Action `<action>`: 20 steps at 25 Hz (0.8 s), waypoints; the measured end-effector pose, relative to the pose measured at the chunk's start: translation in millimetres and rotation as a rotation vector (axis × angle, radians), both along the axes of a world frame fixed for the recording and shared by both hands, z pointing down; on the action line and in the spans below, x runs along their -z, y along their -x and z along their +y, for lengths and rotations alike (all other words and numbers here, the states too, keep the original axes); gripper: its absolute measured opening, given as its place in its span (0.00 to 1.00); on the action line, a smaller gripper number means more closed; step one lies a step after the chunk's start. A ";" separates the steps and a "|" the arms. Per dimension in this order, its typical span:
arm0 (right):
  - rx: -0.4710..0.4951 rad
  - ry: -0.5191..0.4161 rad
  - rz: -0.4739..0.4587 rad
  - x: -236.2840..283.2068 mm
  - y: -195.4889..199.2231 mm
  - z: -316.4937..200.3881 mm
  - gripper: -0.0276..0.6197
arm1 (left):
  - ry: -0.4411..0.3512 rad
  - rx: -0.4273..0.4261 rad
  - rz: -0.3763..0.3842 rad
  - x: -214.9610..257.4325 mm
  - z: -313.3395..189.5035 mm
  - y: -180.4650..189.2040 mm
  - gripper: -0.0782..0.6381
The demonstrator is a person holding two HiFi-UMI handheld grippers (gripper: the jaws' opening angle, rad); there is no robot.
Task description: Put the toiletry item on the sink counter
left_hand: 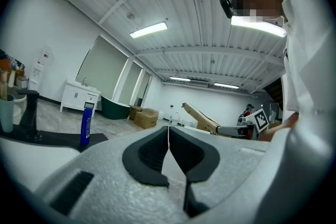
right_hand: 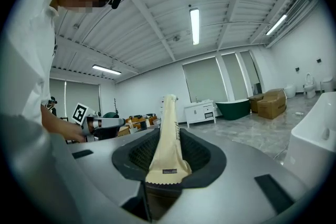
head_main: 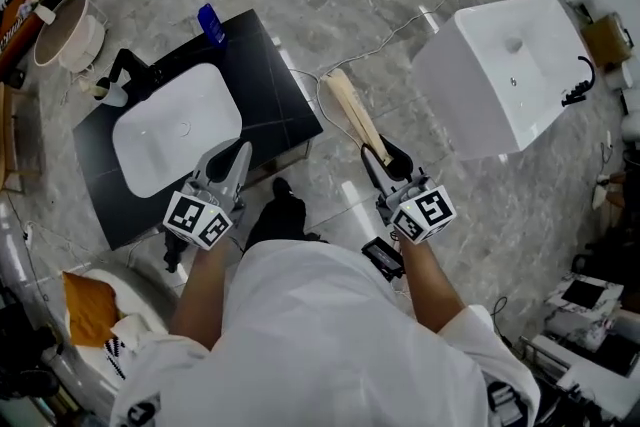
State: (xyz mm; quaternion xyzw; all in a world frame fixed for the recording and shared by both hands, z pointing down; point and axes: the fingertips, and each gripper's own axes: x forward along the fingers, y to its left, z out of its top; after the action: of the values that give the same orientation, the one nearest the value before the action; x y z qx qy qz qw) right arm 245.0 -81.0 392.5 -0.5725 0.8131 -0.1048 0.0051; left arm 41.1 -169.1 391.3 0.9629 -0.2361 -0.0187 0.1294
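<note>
The toiletry item is a cream-coloured tube (head_main: 353, 115) (right_hand: 168, 136), and my right gripper (head_main: 383, 157) (right_hand: 168, 140) is shut on its crimped end, with the cap pointing away from me over the floor. The sink counter (head_main: 272, 85) is a black top with a white basin (head_main: 175, 140) set in it, at the left. My left gripper (head_main: 238, 157) (left_hand: 168, 132) hovers over the counter's near edge, its jaws shut with nothing between them. From the left gripper view, the tube (left_hand: 201, 117) shows off to the right.
A blue bottle (head_main: 210, 23) (left_hand: 86, 123) stands at the counter's far corner, and a black faucet (head_main: 124, 69) (left_hand: 30, 113) at its left end. A separate white basin (head_main: 505, 75) sits on the floor to the right. A cable (head_main: 330, 80) runs between them, and a bucket (head_main: 65, 30) stands at the far left.
</note>
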 end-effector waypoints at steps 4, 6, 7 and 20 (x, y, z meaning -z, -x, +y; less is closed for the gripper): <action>0.044 0.011 0.032 0.5 8.9 -49.1 0.23 | 0.016 0.022 0.007 -10.4 -38.6 6.1 0.14; 0.069 0.021 0.054 -1.1 12.8 -72.6 0.23 | 0.026 0.031 0.012 -14.0 -56.3 8.0 0.14; 0.081 0.027 0.062 -2.4 14.4 -84.3 0.23 | 0.034 0.042 0.015 -14.8 -64.9 9.6 0.14; 0.282 0.079 0.204 -39.2 59.0 -202.3 0.23 | 0.134 0.133 0.015 -62.7 -125.3 30.9 0.14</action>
State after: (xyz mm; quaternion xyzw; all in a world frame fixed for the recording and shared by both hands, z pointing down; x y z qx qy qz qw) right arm 186.0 -283.4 431.7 -0.4602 0.8770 -0.0778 -0.1145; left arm 10.1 -294.4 454.0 0.9340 -0.2994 -0.0185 0.1939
